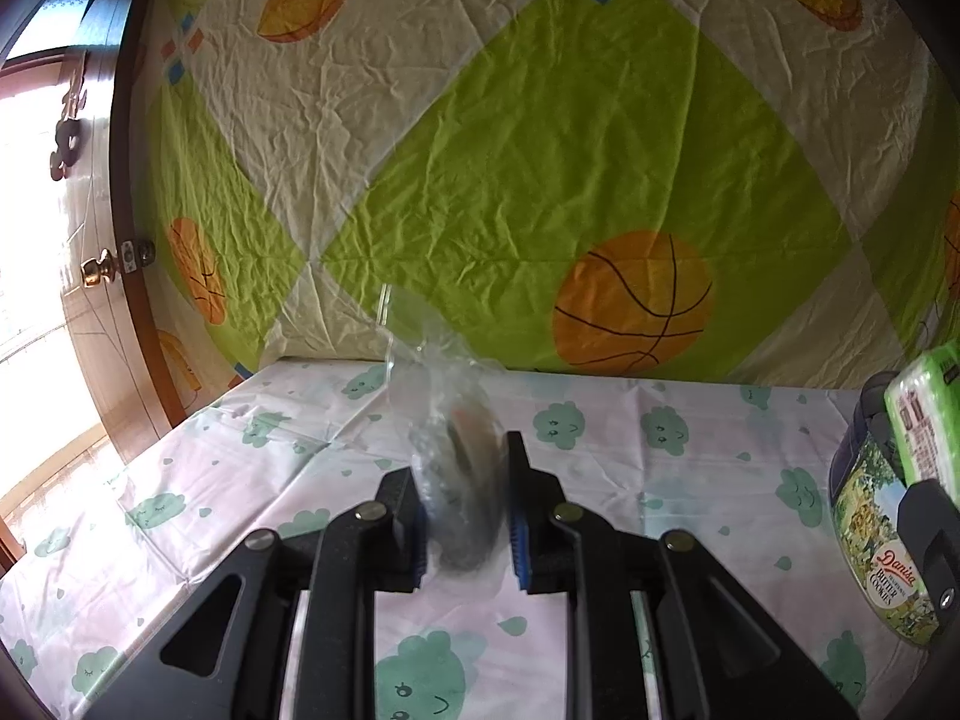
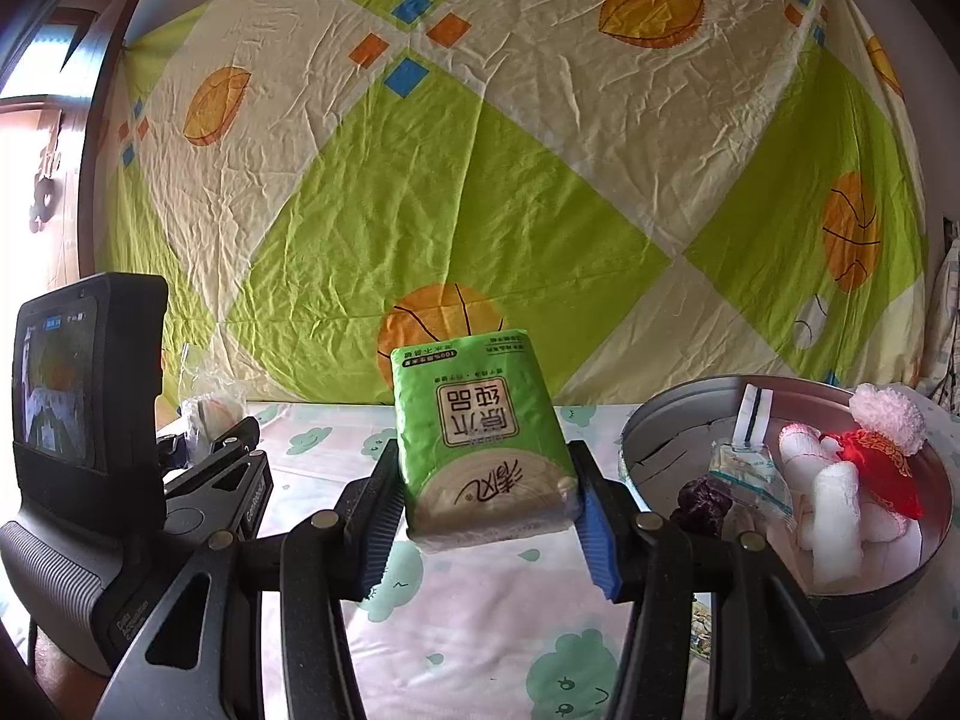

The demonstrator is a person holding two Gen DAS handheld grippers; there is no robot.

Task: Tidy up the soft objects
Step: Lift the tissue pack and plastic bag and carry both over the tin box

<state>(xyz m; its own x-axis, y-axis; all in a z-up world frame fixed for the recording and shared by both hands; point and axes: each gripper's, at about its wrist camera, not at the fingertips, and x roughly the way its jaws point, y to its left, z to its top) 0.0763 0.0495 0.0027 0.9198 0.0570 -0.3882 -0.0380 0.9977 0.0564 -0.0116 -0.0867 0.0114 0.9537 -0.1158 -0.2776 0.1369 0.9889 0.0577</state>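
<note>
My left gripper (image 1: 467,516) is shut on a clear plastic bag (image 1: 456,450) with a small dark and orange soft item inside, held above the table; the bag is blurred. The bag also shows in the right wrist view (image 2: 210,402). My right gripper (image 2: 486,516) is shut on a green pack of tissues (image 2: 480,438), held above the table just left of the round cookie tin (image 2: 666,414). The pack also shows at the right edge of the left wrist view (image 1: 927,414). The tin holds a white and red plush toy (image 2: 852,468), a small packet (image 2: 750,468) and a dark purple item (image 2: 702,504).
The table has a pale cloth with green cloud prints (image 2: 480,612). A green, cream and orange sheet (image 1: 540,150) hangs behind it. A wooden door with a brass knob (image 1: 99,270) is at the left. The left gripper's body and screen (image 2: 60,378) stand left of my right gripper.
</note>
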